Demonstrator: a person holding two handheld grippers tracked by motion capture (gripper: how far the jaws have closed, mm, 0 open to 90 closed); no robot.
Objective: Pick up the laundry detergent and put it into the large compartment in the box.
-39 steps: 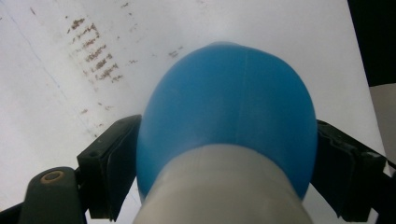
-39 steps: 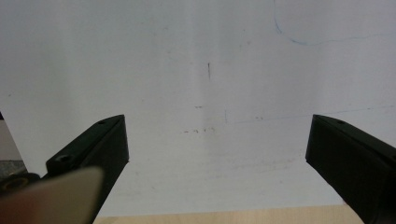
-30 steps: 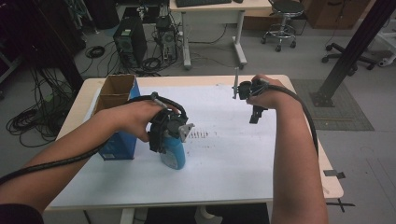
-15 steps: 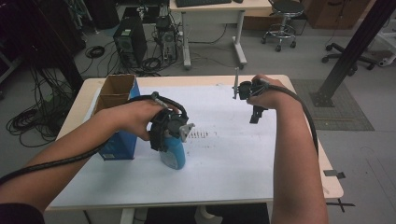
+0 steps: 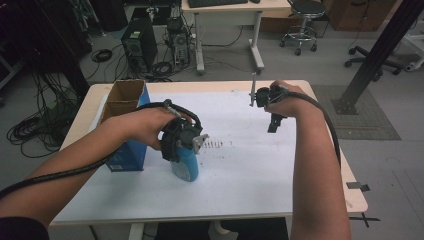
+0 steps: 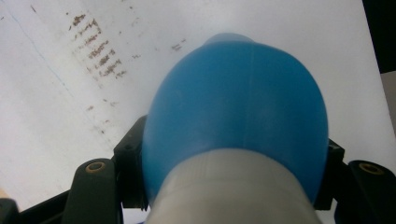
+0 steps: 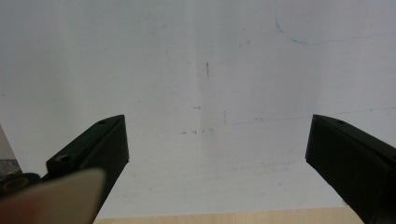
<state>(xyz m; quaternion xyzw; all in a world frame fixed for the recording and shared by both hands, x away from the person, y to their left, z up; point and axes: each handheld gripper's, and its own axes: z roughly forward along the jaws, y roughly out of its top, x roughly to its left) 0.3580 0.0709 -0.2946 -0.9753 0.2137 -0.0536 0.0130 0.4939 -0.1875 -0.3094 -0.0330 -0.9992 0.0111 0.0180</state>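
We are looking down at a worktop (image 5: 240, 200) with a big white sheet (image 5: 250, 165) on it. Closest to us, at about 7 o'clock from the middle of the sheet, the left gripper (image 5: 186, 150) is pinching a blue bottle (image 5: 186, 167). In the left gripper view, the blue bottle (image 6: 233, 116) is sitting tight between the two black jaws, with its pale neck toward the camera. Just past the bottle, little brown marks (image 5: 214, 144) are showing on the sheet. At 9 o'clock, a blue cardboard box (image 5: 125, 125) is standing open. Farther away, at 1 o'clock, the right gripper (image 5: 274, 124) is hanging over the sheet. Its jaws are spread wide with nothing between them.
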